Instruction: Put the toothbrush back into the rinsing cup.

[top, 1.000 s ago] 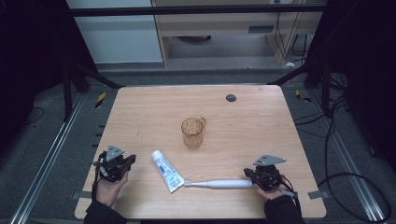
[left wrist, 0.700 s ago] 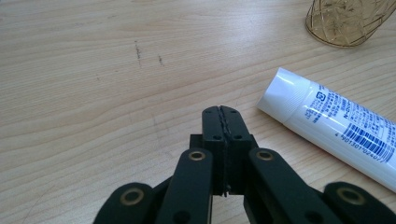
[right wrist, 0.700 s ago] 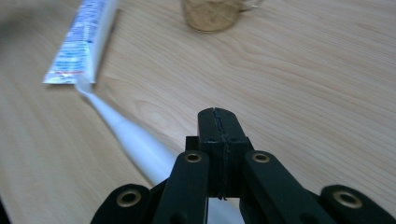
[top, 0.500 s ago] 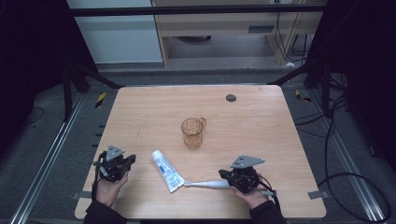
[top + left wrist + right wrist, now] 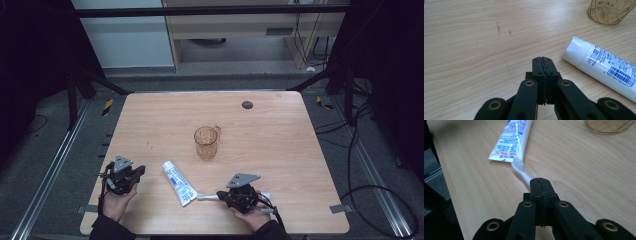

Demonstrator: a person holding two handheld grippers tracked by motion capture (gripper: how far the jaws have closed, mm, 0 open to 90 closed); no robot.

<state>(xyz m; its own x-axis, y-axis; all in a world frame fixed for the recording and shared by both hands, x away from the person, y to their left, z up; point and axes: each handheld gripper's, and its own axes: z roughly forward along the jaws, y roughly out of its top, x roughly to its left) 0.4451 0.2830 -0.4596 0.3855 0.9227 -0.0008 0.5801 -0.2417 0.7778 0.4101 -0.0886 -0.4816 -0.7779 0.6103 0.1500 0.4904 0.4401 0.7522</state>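
Two grippers work low at the near edge of the bench (image 5: 280,125). Left gripper (image 5: 131,176) rests far left w/ fingers (image 5: 537,66) pressed flat together, nothing between them, aimed toward the toothpaste tube (image 5: 178,183), which lies flat just right of it, cap end nearer the far side. Next comes the toothbrush (image 5: 207,197), lying flat w/ its bristle head touching the tube's crimped end & its handle running right under the right gripper (image 5: 223,195). That gripper's fingers (image 5: 536,185) are also shut tight, empty, tips hovering right over the handle.

Looks like the brush pickup is the step in hand: fingers need to open first, then straddle the handle approx mid-length, come down square & close, so the head doesn't drag the tube along.

Amber glass mug (image 5: 206,141) stands upright further back, well apart, not in the way. Dark round plug (image 5: 247,104) sits near the far edge.
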